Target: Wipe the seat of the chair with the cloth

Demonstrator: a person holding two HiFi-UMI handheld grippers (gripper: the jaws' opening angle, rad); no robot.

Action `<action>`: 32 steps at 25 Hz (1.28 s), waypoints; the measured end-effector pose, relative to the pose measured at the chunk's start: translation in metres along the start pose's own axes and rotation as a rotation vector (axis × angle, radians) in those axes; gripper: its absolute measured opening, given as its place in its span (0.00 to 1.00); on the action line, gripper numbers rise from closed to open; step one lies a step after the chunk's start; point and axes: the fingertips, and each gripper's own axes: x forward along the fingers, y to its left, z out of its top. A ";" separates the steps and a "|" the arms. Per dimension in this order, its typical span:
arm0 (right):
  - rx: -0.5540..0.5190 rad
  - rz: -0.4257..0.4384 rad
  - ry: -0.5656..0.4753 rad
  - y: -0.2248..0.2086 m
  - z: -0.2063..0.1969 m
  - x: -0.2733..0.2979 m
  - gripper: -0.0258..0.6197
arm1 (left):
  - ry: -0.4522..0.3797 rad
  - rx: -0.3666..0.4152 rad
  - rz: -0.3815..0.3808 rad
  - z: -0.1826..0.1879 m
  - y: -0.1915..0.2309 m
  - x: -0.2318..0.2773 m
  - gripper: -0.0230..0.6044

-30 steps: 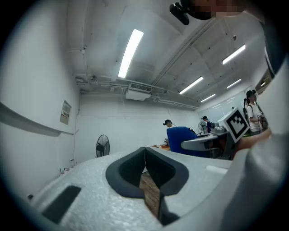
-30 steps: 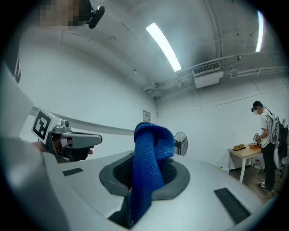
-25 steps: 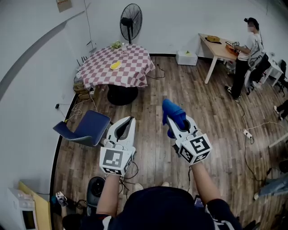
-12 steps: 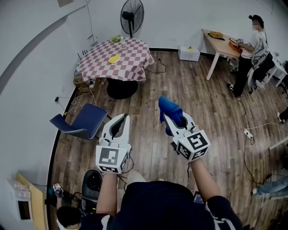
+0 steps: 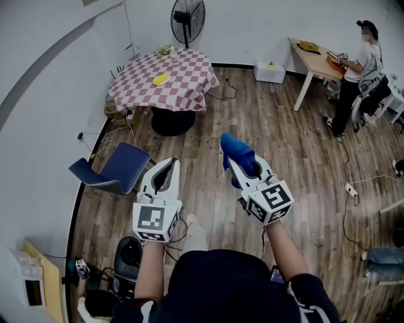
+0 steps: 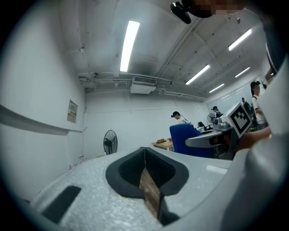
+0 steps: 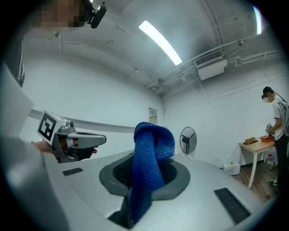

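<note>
- Head view: my left tongs (image 5: 171,163) are pressed together with nothing in them, pointing out over the wood floor (image 5: 284,145).
- Head view: my right tongs (image 5: 237,165) are clamped on the blue cloth (image 5: 237,150), which bunches up over their tips.
- Head view: the chair (image 5: 117,169) stands by the wall with its blue seat bare, just left of my left tongs in the picture. The cloth is well apart from the seat, and the left tongs sit between the two.
- Head view: farther off I see a table (image 5: 165,82) with a checked cover and a fan (image 5: 187,19) behind it. A person (image 5: 356,69) stands at another table on the far right.
- Left gripper view: the tongs are closed tight on each other, holding nothing. Only a thin strip of floor shows through the notch below. Off to the right I see the right tongs with the blue cloth sticking out of them.
- Right gripper view: the cloth is pinched between the tongs. A rounded fold rises above them and a tail hangs down toward the camera. My left tongs show at the left, alongside and apart from the cloth.
</note>
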 end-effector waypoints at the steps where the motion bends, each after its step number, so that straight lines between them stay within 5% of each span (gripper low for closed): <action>1: -0.001 0.003 0.001 -0.003 -0.001 0.008 0.13 | -0.001 0.003 0.002 -0.001 0.005 0.006 0.06; 21: -0.035 0.091 0.074 -0.029 -0.013 0.293 0.13 | 0.034 -0.018 0.032 -0.041 0.227 0.151 0.06; 32: -0.007 0.229 0.108 0.011 -0.040 0.421 0.13 | 0.089 0.003 0.142 -0.086 0.339 0.159 0.06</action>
